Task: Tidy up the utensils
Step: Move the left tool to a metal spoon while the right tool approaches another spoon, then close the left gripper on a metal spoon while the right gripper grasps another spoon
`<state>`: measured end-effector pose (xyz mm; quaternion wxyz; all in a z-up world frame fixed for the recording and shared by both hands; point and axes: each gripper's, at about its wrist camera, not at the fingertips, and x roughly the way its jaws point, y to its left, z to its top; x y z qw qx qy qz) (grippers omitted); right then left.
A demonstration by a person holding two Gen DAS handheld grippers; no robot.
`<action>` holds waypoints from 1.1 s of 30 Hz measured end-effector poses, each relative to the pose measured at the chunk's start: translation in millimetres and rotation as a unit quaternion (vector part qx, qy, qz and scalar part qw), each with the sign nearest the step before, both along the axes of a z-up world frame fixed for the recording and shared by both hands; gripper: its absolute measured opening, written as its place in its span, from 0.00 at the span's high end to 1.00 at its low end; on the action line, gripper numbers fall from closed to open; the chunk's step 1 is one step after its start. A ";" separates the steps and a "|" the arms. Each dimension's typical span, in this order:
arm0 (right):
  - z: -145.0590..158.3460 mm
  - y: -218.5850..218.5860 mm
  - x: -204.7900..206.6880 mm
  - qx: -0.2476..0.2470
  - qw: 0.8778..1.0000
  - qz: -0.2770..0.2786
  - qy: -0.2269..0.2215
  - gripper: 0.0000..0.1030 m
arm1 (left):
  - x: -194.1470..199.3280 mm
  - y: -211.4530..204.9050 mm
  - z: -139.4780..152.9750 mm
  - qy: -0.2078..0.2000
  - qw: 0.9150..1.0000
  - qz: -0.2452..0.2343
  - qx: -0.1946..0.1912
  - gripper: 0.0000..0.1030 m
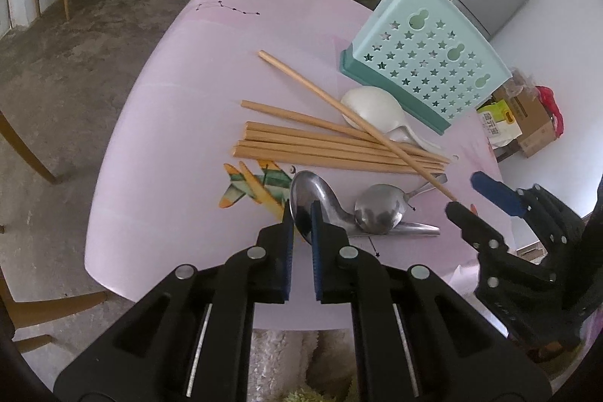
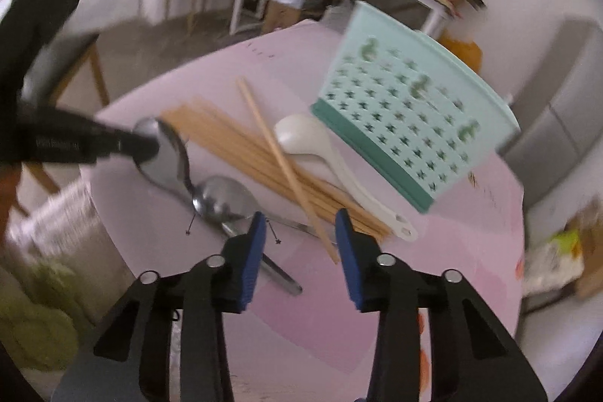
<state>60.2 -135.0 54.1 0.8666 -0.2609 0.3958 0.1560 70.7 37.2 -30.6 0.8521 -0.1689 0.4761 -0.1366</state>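
Left gripper [image 1: 301, 213] pinches the bowl rim of a large steel spoon [image 1: 314, 193] lying on the pink counter [image 1: 169, 138], ready to lift; right gripper [image 2: 297, 228], jaws spread, straddles the loose wooden chopstick [image 2: 279, 157] tip.

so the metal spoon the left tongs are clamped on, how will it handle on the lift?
The metal spoon looks rigid, so no flex. Polished, curved bowl pinched by the left tongs may slip or pivot. Its handle lies under the second spoon, which will probably get dragged or nudged.
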 end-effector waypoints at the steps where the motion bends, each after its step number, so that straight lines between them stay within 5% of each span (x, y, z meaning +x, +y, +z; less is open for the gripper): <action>1: -1.6 3.0 0.0 -0.013 1.000 0.009 -0.002 0.68 | -0.5 0.0 -0.1 -0.001 1.000 -0.001 0.000 0.93; 11: -27.6 30.8 -1.7 -0.153 0.978 0.142 0.024 0.77 | -3.3 2.0 -1.4 -0.015 1.000 -0.015 0.004 0.93; 19: -34.8 50.6 -9.7 -0.212 0.953 0.217 0.001 0.80 | -2.0 -1.4 -1.7 -0.014 1.000 -0.023 0.006 0.93; 23: -38.6 57.2 -12.7 -0.221 0.947 0.234 -0.017 0.94 | -1.7 -1.5 -2.1 -0.013 1.000 -0.023 0.007 0.93; 33: -11.5 36.9 -28.4 -0.144 0.969 0.192 -0.061 0.97 | -4.8 -2.8 -1.8 -0.014 1.000 -0.014 0.013 0.92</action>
